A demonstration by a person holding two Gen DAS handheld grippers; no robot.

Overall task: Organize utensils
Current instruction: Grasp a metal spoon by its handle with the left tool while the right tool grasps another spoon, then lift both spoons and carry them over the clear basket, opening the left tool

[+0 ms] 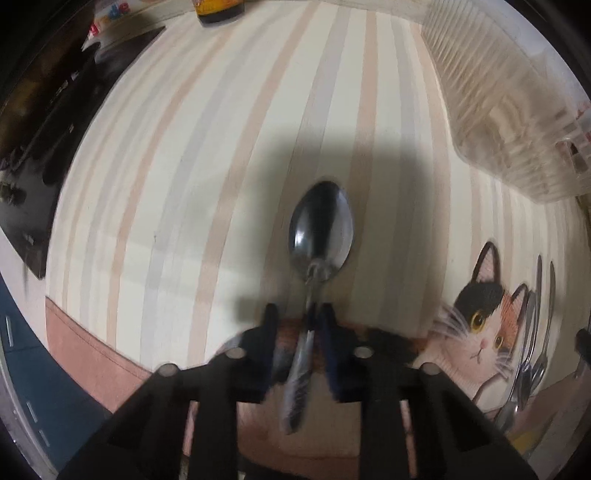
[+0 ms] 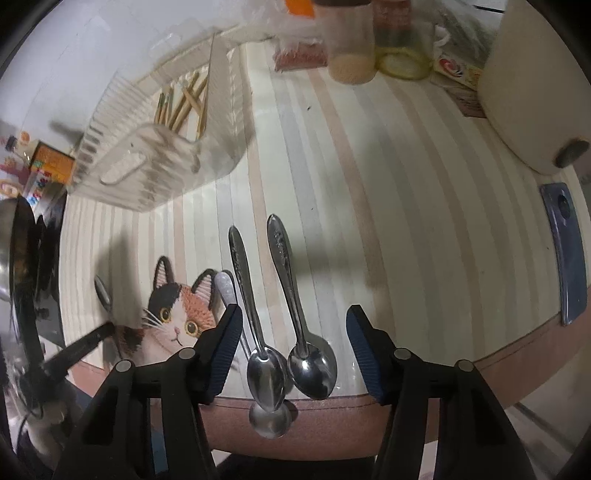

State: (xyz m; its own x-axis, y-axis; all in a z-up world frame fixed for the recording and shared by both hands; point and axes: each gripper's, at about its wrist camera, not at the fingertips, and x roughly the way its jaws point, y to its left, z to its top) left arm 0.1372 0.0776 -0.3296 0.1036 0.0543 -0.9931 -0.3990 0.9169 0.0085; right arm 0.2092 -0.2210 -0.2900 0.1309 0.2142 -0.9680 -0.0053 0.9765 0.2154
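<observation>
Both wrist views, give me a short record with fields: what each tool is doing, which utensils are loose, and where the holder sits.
left tool: shut on a spoon, bowl pointing forward above the striped mat
right tool: open, hovering over the loose spoons
loose spoons: three by the mat's near edge, bowls toward the camera
cat picture: printed on the mat, left of the spoons
plastic basket: far left, chopsticks inside

Red letters "de" on white pkg (image 1: 110, 16) at top left, rest unreadable
</observation>
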